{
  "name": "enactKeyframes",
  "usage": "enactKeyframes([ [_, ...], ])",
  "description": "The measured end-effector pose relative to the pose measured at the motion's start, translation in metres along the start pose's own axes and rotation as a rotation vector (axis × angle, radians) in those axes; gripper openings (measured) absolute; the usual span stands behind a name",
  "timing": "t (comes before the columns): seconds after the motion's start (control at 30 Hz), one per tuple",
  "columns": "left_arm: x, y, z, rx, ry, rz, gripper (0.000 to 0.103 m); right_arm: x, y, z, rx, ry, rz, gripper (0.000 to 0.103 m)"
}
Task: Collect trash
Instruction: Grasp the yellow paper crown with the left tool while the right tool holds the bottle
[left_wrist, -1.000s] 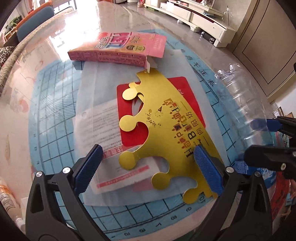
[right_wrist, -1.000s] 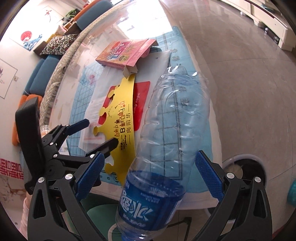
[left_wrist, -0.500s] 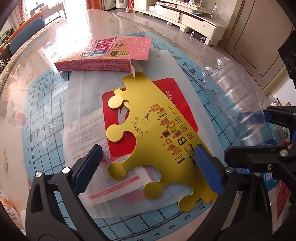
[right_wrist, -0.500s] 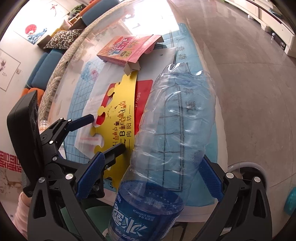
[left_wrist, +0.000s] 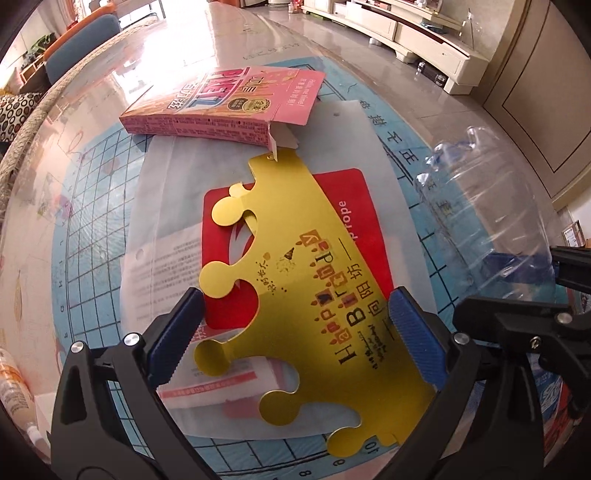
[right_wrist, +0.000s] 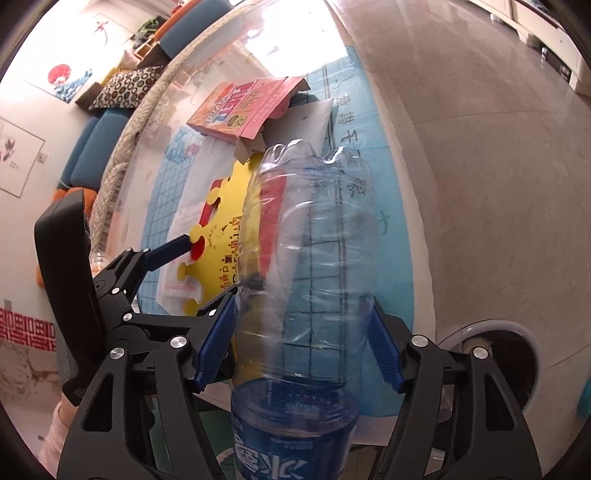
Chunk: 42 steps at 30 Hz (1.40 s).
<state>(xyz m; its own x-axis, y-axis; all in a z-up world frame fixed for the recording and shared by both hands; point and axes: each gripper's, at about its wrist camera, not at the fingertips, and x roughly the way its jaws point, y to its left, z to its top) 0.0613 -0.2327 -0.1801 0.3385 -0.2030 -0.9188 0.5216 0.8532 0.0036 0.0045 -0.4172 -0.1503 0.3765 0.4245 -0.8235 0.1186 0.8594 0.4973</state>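
The right gripper (right_wrist: 301, 345) has its blue fingers (right_wrist: 216, 338) closed against a clear plastic bottle (right_wrist: 306, 258), held above the bench (right_wrist: 402, 236) edge. The left gripper (left_wrist: 295, 338) hangs spread wide, empty, over a gold paper crown (left_wrist: 314, 280) lying on a red card (left_wrist: 354, 206) and plastic bag (left_wrist: 166, 206), near a pink snack box (left_wrist: 225, 107).

A home living room: sofa (right_wrist: 94, 147) with cushions, low TV cabinet (left_wrist: 406, 31), glass-topped table (left_wrist: 236, 40).
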Motion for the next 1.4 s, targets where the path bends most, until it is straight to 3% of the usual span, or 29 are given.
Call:
enactKeyframes([
  [0.23,0.002,-0.008,-0.002,-0.042,-0.009,0.025,0.098,0.0,-0.001,0.006,-0.022,0.004,-0.012,0.067],
  [0.27,0.003,-0.008,-0.002,-0.044,-0.012,0.026,0.098,0.0,-0.002,0.007,-0.019,0.004,-0.008,0.062],
  [0.4,0.002,-0.008,-0.003,-0.048,-0.019,0.026,0.096,-0.001,-0.01,0.008,0.013,0.001,0.038,0.062],
  [0.5,-0.003,-0.009,-0.007,-0.01,-0.037,0.006,0.082,-0.004,-0.013,0.006,0.01,-0.001,0.053,0.062],
  [0.53,-0.005,-0.011,-0.008,0.003,-0.041,0.001,0.073,-0.004,-0.013,0.005,0.011,0.001,0.059,0.062],
  [0.57,-0.006,-0.012,-0.007,0.006,-0.036,-0.005,0.071,-0.005,-0.013,0.005,0.011,0.0,0.06,0.062],
  [0.8,-0.012,-0.007,-0.009,0.03,-0.034,-0.041,0.07,-0.013,-0.014,0.005,0.01,-0.006,0.082,0.062],
  [1.1,-0.041,0.0,-0.01,0.058,-0.1,-0.066,0.07,-0.026,-0.012,0.002,0.009,-0.035,0.114,0.062],
  [1.4,-0.078,-0.018,-0.011,0.094,-0.171,-0.088,0.07,-0.064,-0.028,-0.012,0.022,-0.108,0.152,0.062],
])
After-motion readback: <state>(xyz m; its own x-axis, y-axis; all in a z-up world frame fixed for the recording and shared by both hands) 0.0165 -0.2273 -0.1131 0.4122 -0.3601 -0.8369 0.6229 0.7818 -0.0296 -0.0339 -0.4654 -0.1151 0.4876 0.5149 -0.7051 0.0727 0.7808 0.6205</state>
